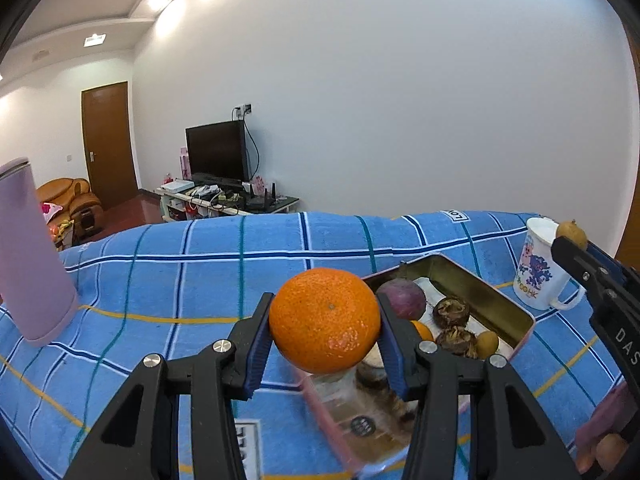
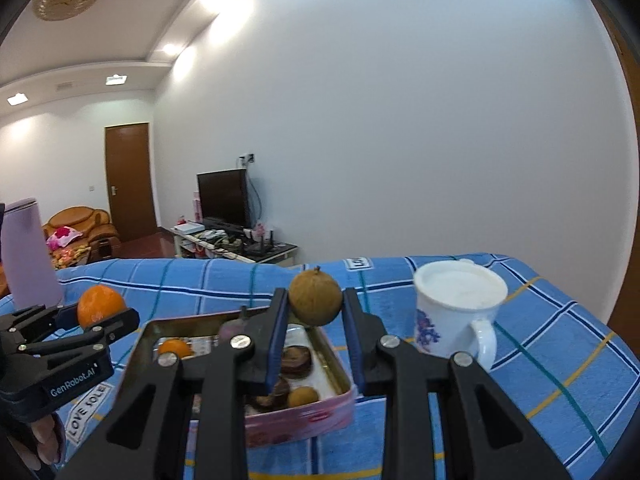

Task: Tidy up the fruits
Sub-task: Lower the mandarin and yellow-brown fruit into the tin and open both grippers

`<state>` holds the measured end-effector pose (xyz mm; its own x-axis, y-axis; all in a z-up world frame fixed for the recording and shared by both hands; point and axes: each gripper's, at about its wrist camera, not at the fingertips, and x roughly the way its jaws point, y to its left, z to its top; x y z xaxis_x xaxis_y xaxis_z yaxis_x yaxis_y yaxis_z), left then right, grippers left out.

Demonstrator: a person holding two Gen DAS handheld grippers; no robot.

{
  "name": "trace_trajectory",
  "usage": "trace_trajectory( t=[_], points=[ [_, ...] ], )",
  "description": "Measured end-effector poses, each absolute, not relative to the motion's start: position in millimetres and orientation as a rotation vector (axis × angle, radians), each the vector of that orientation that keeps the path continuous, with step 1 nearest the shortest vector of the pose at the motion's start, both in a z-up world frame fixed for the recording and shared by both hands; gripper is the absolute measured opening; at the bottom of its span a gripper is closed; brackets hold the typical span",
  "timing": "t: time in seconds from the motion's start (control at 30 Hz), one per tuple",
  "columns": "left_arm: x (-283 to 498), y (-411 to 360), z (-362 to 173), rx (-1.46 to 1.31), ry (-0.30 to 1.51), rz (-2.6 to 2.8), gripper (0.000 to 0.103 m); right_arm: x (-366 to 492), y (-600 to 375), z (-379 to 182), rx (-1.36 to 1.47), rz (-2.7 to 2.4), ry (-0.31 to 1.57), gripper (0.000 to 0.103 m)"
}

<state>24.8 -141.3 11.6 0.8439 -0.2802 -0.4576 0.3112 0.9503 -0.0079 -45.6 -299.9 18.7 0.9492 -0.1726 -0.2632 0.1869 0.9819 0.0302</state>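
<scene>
Over the blue cloth (image 1: pixel 160 264), left gripper (image 1: pixel 324 320) clamps the orange (image 1: pixel 325 320).

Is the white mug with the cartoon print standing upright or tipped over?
Upright. The mug stands on its base on the blue checked cloth, rim facing up, handle to the side, right of the tin.
</scene>
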Motion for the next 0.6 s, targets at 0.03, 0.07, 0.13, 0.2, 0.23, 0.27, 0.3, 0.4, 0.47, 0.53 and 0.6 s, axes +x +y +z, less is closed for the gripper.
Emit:
trace_trajectory(
  t=[0.03, 0.07, 0.13, 0.2, 0.23, 0.27, 0.3, 0.4, 0.47, 0.53, 0.6],
  points=[
    [28, -146, 10, 0.069, 0.478, -0.312, 0.050, -44, -304, 18, 0.062, -0.188, 0.269, 0.030],
    [31, -150, 9, 0.073, 0.485, -0.313, 0.050, -42, -307, 17, 0.071, -0.192, 0.277, 0.030],
    [36, -157, 5, 0.082, 0.497, -0.307, 0.050, -37, -310, 16, 0.087, -0.192, 0.293, 0.030],
    [40, -161, 2, 0.079, 0.515, -0.303, 0.050, -32, -311, 12, 0.091, -0.189, 0.319, 0.030],
    [42, -163, 0, 0.075, 0.526, -0.304, 0.050, -29, -311, 11, 0.101, -0.181, 0.335, 0.030],
    [44, -165, -1, 0.076, 0.535, -0.304, 0.050, -25, -311, 10, 0.108, -0.173, 0.347, 0.030],
    [46, -167, -2, 0.081, 0.542, -0.302, 0.050, -20, -310, 8, 0.108, -0.167, 0.365, 0.030],
    [51, -169, -5, 0.074, 0.559, -0.296, 0.050, -6, -305, 7, 0.056, -0.166, 0.401, 0.030],
    [55, -168, -7, 0.058, 0.575, -0.293, 0.050, 7, -303, 5, 0.018, -0.166, 0.434, 0.030],
    [59, -166, -10, 0.051, 0.589, -0.288, 0.050, 19, -302, 1, 0.009, -0.160, 0.464, 0.030],
    [63, -165, -14, 0.048, 0.603, -0.286, 0.050, 30, -300, -3, 0.008, -0.152, 0.486, 0.030]
  ],
)
